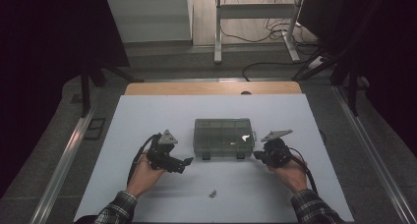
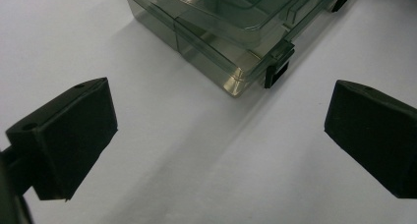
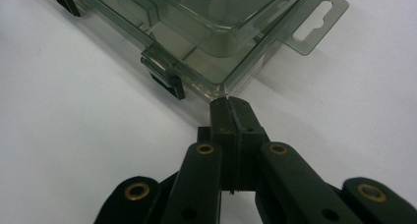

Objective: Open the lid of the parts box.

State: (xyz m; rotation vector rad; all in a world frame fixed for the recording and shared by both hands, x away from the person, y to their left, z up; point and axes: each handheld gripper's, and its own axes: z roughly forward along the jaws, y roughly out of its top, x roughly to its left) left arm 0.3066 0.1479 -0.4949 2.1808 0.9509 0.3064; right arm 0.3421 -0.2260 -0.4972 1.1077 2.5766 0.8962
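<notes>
A clear, smoke-tinted compartment box (image 1: 224,137) sits closed near the middle of the white table sheet (image 1: 147,116), its two dark latches (image 1: 206,156) facing the person. On its right end a flat hang tab (image 3: 314,18) sticks out over the sheet.

The left gripper (image 1: 183,163) rests low just off the box's near left corner, held in the person's left hand (image 1: 145,174). Its jaws stand wide apart with nothing between them but bare sheet; in the left gripper view the box corner and one latch (image 2: 275,74) lie ahead of the gap, not touching either pad.

The right gripper (image 1: 256,155) comes in from the other side, in the right hand (image 1: 290,175). Its jaws are pressed fully together, empty, and the joined tips (image 3: 231,117) sit right at the box's near right corner, so close I can't say whether they touch it. The second latch (image 3: 166,81) is just beside them.

A small bit of metal hardware (image 1: 212,193), too small to make out, lies alone on the sheet nearer the person, between the two forearms and well apart from the box. Beyond the table's wooden far edge (image 1: 211,88) there are a white frame's legs (image 1: 218,32) and loose cables (image 1: 260,35) on the floor
</notes>
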